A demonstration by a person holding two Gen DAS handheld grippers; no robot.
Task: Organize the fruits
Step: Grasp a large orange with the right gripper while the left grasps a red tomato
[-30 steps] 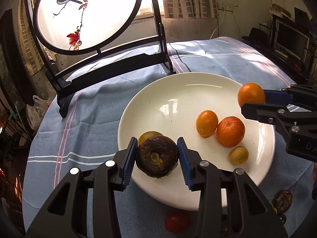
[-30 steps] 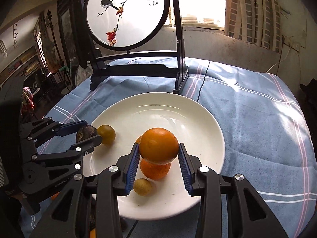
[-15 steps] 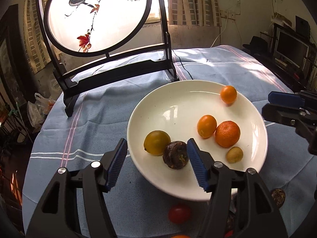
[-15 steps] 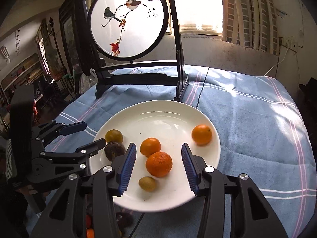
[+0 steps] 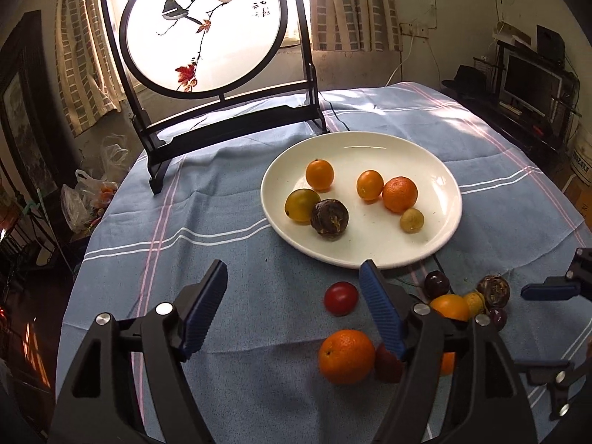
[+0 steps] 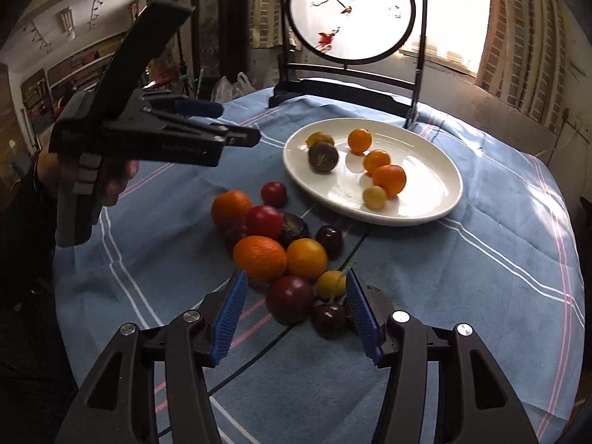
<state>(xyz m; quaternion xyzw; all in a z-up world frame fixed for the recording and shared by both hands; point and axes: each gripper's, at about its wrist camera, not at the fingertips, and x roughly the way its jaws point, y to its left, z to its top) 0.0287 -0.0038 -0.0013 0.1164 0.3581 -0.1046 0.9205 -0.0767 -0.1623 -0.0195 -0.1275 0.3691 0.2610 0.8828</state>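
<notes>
On the blue striped tablecloth (image 5: 229, 199), the round glossy white plate (image 5: 440, 229) now carries six fruits, the wrinkled dark passion fruit (image 5: 329, 218) and a smooth orange (image 5: 319, 174) having been released there. Both the left gripper (image 5: 292, 307) and right gripper (image 6: 294, 312) have been drawn back with jaws just opened, nothing gripped.

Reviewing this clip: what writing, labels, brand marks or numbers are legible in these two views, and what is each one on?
None can be read outright.
Round bird-painting screen in black frame: small dark characters beside the branch, too small to read.
Side of the left gripper, right wrist view: embossed lettering, too blurred to read.
White bucket at the room's right edge: printed marks, too blurred to read.
White plate, fruit, blue tablecloth: no text.
</notes>
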